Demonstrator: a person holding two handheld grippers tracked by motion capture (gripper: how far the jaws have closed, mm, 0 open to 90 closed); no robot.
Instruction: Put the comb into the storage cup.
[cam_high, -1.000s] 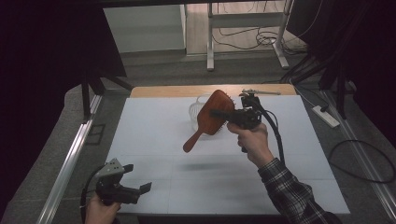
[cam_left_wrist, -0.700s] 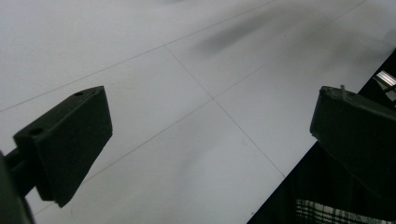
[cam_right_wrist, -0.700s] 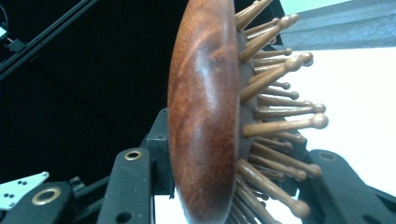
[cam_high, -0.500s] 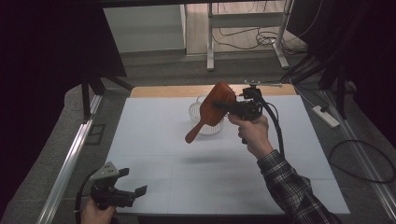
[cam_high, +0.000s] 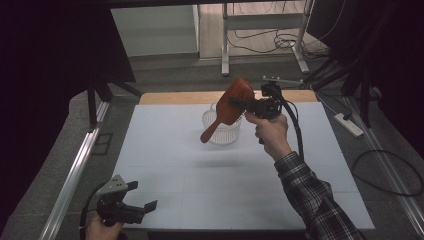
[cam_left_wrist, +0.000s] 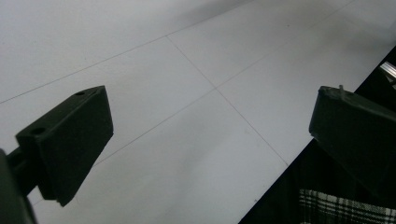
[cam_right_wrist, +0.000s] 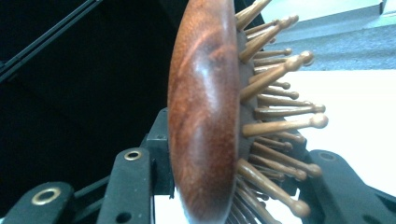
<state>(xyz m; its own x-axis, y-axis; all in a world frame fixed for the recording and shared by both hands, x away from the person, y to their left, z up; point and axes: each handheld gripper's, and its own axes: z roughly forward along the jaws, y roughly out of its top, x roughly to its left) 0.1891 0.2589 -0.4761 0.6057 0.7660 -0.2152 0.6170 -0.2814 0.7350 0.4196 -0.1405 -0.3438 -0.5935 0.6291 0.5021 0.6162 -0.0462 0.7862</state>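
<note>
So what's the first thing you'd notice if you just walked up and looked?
The wooden hairbrush, gripped by its head in the right gripper, is held in the air over the clear ribbed container at the far middle of the white table. In the right gripper view its wooden bristles stick out sideways. The left gripper waits open at the near left edge.

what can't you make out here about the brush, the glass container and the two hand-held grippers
- Wooden hairbrush, high view: its bristle side faces away; the handle tip overlaps the clear ribbed container, so contact cannot be told.
- Container, high view: the brush covers part of the rim; contents too small to tell.
- Right hand-held gripper, right gripper view: the brush head hides the contact points.
- Left hand-held gripper, left gripper view: both jaws cut off by the edges.
</note>
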